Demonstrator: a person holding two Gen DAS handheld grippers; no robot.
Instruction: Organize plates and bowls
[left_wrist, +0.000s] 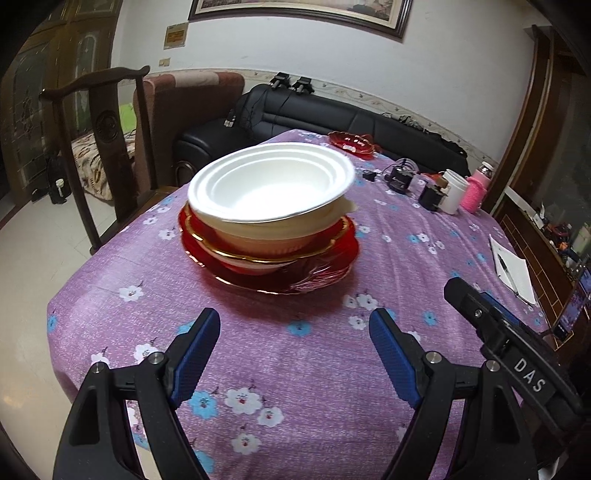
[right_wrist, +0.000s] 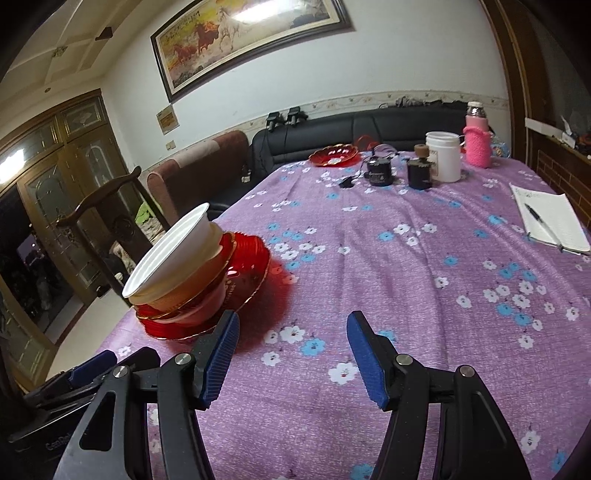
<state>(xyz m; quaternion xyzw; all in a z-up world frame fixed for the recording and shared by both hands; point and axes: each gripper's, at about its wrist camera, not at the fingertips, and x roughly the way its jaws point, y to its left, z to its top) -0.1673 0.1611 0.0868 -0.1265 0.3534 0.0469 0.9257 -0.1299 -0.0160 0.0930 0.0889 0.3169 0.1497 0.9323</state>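
A stack of dishes stands on the purple flowered tablecloth (left_wrist: 295, 369): a white bowl (left_wrist: 271, 182) on top, nested in cream and red gold-rimmed bowls, all on a red plate (left_wrist: 325, 275). The stack also shows at the left of the right wrist view, with the white bowl (right_wrist: 166, 254) and red plate (right_wrist: 255, 273). My left gripper (left_wrist: 294, 328) is open and empty, a little short of the stack. My right gripper (right_wrist: 291, 332) is open and empty, to the right of the stack. A second red dish (left_wrist: 352, 144) lies at the table's far end, also in the right wrist view (right_wrist: 334, 155).
At the far right stand a white jar (right_wrist: 445, 157), a pink-sleeved bottle (right_wrist: 477, 136) and black small devices (right_wrist: 380, 170). A notebook with a pen (right_wrist: 550, 221) lies at the right edge. A wooden chair (left_wrist: 107, 147) stands left of the table, a black sofa (left_wrist: 332, 114) behind it.
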